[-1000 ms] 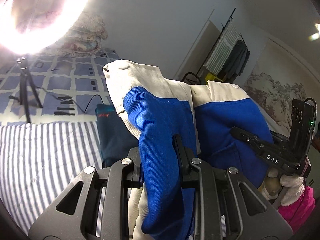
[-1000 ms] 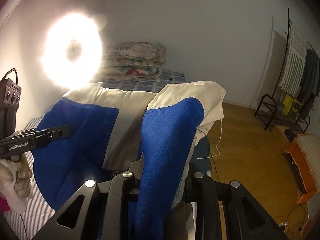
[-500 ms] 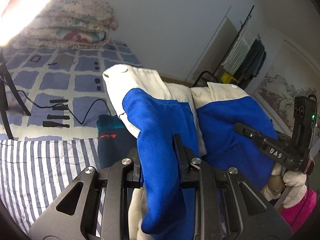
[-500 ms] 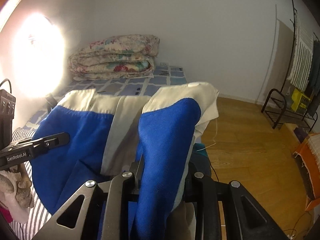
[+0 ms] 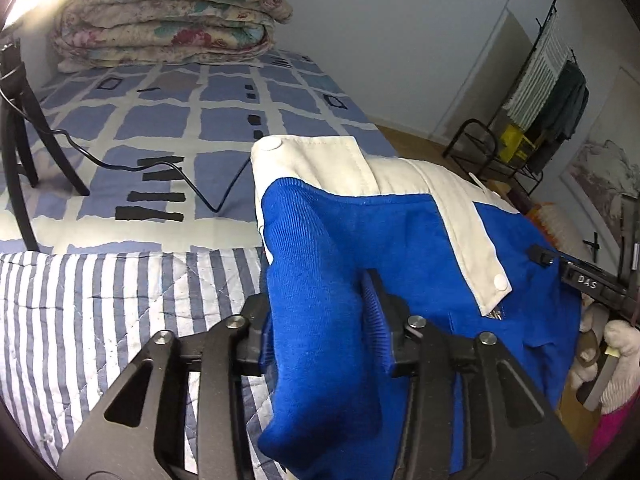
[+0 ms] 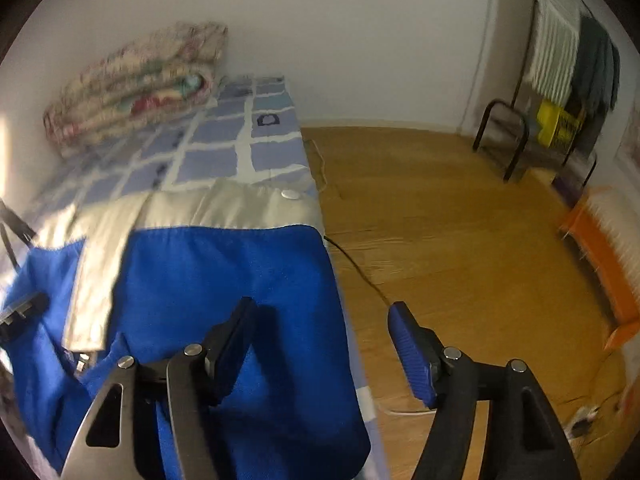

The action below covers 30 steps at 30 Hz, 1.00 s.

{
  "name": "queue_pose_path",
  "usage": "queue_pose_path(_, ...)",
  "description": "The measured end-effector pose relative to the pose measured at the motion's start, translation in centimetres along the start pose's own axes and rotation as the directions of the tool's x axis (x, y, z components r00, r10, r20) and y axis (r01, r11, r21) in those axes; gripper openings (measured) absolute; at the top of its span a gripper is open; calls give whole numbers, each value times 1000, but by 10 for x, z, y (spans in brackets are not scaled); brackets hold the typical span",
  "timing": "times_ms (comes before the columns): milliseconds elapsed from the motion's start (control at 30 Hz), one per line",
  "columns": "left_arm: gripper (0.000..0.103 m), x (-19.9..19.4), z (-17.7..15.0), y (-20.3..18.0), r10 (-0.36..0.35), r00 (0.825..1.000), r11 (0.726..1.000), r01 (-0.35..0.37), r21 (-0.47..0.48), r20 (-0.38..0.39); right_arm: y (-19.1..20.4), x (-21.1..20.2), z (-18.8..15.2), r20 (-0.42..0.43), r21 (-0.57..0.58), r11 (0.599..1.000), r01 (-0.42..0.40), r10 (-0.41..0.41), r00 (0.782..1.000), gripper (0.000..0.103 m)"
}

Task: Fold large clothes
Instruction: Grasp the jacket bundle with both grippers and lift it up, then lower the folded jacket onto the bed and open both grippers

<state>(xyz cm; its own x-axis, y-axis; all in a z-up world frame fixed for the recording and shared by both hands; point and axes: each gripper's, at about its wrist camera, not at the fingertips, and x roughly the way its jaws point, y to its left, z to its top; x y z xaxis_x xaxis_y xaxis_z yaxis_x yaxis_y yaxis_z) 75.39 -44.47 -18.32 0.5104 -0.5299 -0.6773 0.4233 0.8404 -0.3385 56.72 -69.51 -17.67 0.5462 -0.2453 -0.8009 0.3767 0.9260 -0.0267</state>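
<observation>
The garment is a blue jacket (image 5: 400, 248) with a cream yoke and snap buttons. It lies over the near right part of the bed, near its right edge. My left gripper (image 5: 320, 312) is shut on a bunched fold of its blue cloth. My right gripper (image 6: 324, 336) is open, its fingers wide apart, just above the jacket (image 6: 224, 280) at the bed's right edge. It holds nothing. It also shows at the right edge of the left wrist view (image 5: 588, 284).
The bed has a striped quilt (image 5: 100, 308) near me and a blue checked cover (image 5: 160, 120) beyond. A folded floral quilt (image 5: 168, 12) lies at the head. A black tripod (image 5: 20, 120) and cable stand on the bed. A clothes rack (image 6: 568, 80) and an orange item (image 6: 604, 248) stand on the wooden floor.
Both grippers have lowered the jacket onto the bed. My right gripper has opened and let go of its fold. The left stays shut on the cloth.
</observation>
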Motion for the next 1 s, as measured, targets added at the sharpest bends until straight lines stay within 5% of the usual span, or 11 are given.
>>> queue_pose_path(633,43,-112,-31,-19,20,991,992,-36,117,129,48,-91,-16,185,-44,998,40,-31,982,68)
queue_pose_path(1000,43,-274,-77,-53,3,970,980,-51,191,244,83,-228,-67,288,-48,998,-45,57,956,68)
